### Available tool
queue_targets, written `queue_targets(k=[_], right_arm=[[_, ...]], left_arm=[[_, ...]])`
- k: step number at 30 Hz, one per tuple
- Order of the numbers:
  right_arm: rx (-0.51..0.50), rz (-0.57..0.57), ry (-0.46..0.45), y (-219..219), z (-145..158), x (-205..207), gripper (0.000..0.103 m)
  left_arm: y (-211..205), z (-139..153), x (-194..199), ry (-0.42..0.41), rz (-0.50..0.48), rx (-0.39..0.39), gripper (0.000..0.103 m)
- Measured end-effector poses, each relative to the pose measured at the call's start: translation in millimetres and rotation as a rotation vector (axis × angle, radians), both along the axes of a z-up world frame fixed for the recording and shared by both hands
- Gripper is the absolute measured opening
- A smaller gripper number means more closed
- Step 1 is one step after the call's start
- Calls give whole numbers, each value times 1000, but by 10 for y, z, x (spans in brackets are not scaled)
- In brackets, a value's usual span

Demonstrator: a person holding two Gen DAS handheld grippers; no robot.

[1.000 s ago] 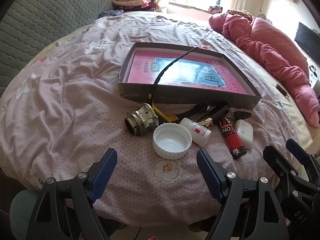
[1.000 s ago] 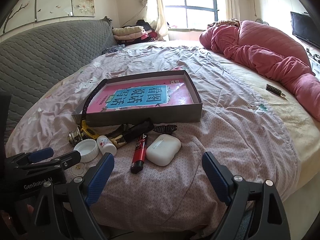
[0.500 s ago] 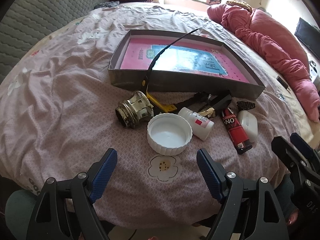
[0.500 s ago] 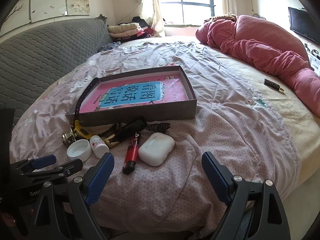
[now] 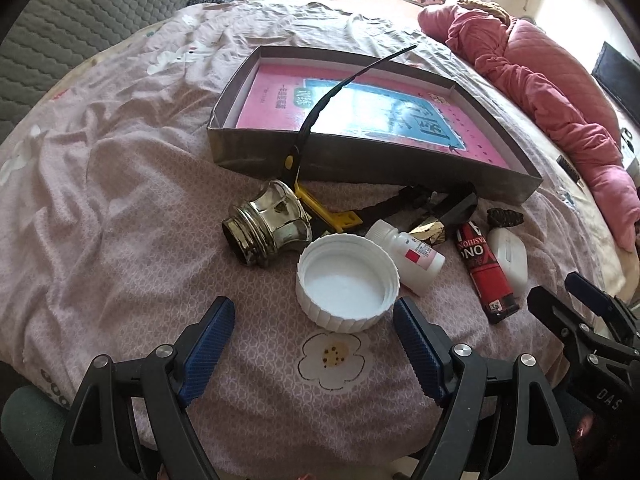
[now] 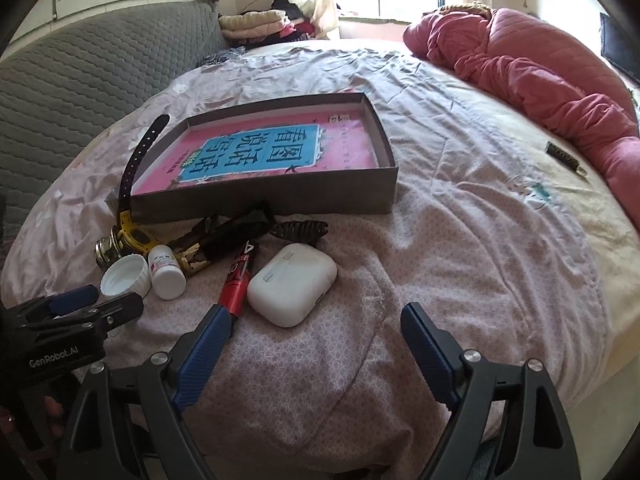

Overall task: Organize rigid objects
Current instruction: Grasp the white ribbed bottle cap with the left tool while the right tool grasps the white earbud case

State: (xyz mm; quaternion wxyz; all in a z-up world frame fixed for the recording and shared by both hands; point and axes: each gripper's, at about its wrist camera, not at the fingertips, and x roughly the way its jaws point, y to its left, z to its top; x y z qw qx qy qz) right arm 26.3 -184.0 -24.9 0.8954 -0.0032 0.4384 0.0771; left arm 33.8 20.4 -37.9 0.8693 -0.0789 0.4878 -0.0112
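A shallow grey box [image 5: 360,164] [image 6: 336,200] with a pink and blue book inside lies on the bed. In front of it sit a brass fitting [image 5: 266,228], a white cap [image 5: 347,284] [image 6: 125,275], a small white bottle [image 5: 408,254] [image 6: 166,270], a red lighter [image 5: 486,276] [image 6: 239,276], a white earbud case [image 5: 509,258] [image 6: 292,290] and a yellow watch [image 6: 134,236] whose strap leans on the box. My left gripper [image 5: 314,326] is open just short of the cap. My right gripper [image 6: 316,330] is open close to the earbud case.
A rumpled pink quilt [image 6: 532,76] lies along the right of the bed. A grey padded headboard [image 6: 92,72] stands at the left, with folded clothes [image 6: 256,24] by the window. A small dark comb [image 6: 564,158] rests on the sheet at the right.
Both grippers have moved forward and lower toward the objects. The cap and the earbud case appear larger and nearer. Both grippers stayed open.
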Motion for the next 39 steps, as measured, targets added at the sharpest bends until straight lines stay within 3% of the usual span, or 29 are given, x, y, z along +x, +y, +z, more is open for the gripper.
queue_targets(k=[9,18,24,32,39], right_arm=[[-17,51,23,-17,-31,129,81],[-36,177,67,20,-81,297,72],[-82,285,120,117,-193,417,71],[-30,429,130,147,-294,613,66],[15,471,136,154,-347,704,65]], left_arm=[[23,-63,75,1,9,-22,82],[31,-62,130,-4,-3,-29,82],[41,-45,125,-11,-16,-37,82],[57,-53,152,-13,-23,-50,81],[43,-90,192,-8,-16,-32,81]])
